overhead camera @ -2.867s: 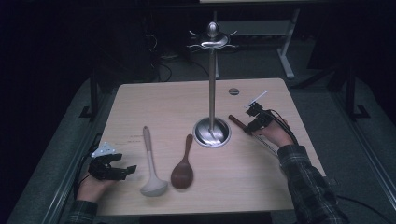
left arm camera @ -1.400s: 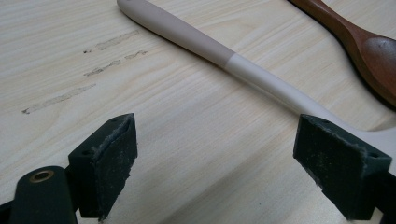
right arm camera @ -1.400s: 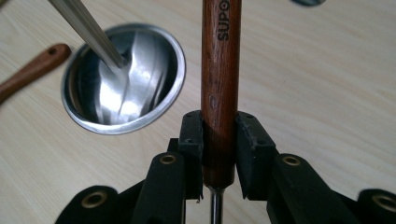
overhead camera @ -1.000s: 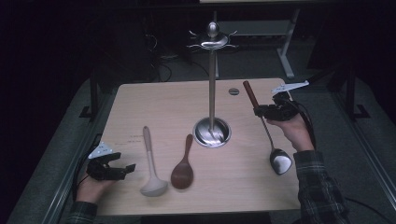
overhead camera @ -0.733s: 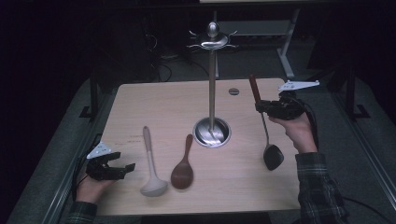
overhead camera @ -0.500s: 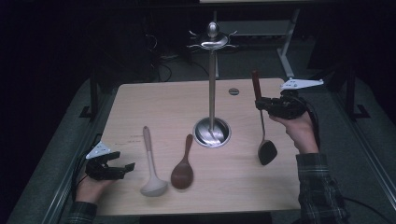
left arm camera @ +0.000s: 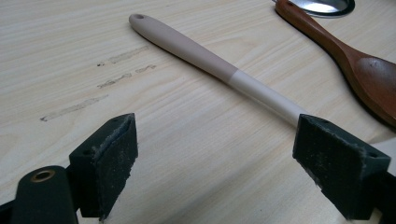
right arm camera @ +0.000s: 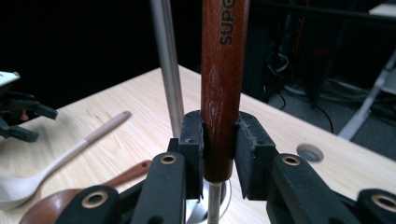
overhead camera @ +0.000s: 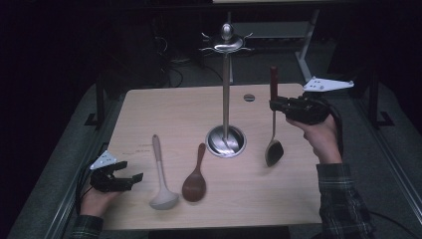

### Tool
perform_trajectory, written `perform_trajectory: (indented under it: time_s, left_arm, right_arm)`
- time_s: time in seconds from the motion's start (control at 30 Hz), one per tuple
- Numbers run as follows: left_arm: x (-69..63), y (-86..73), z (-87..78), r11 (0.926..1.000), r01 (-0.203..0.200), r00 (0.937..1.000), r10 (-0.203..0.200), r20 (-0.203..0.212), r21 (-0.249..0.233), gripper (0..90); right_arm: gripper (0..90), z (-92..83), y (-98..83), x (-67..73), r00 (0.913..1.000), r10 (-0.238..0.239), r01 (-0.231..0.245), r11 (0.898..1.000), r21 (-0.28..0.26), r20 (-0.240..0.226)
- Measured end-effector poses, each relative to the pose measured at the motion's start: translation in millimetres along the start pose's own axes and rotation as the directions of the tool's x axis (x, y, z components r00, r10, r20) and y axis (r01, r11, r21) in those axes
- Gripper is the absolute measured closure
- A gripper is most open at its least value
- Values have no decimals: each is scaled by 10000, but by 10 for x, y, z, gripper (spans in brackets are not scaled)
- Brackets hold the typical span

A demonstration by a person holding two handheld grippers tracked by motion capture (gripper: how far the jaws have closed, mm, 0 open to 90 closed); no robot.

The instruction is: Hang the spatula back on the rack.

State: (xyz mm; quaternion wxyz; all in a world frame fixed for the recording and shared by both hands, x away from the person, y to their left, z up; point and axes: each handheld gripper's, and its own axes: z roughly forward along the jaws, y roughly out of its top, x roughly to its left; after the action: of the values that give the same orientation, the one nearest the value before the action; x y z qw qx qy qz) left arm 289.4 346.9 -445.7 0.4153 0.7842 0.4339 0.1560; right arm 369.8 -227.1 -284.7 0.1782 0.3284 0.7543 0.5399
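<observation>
Pale wood-grain table (overhead camera: 164,104), faintly scuffed, in dark, cable-strewn room.

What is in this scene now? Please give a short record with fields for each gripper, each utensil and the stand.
left gripper: open, low over the table's near left corner, holding nothing
right gripper: shut on the ladle's wooden handle
ladle: held nearly upright, bowl down, right of the stand
stand: metal pole with hooks on top, round base on the table
beige spoon: lying flat
brown wooden spoon: lying flat, right of the beige spoon
</observation>
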Motion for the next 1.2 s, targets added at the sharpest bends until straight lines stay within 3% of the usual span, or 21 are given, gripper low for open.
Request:
perform_trajectory:
  time_s: [0.27, 0.6, 1.2]
  left_arm:
    - [3, -4, 2, 10000, 13, 10000, -13, 13, -18, 137]
    - [9, -9, -7, 10000, 14, 10000, -14, -22, -21, 137]
    - [3, -18, -11, 10000, 25, 10000, -25, -40, 7, 137]
  right_arm:
    - [734, -24, 291, 77, 9981, -297, 265, 9979, -592, -540]
    - [734, -12, 564, 159, 9933, -741, 658, 9935, -934, -892]
    - [733, 146, 619, 159, 9880, -935, 830, 9926, -881, -1228]
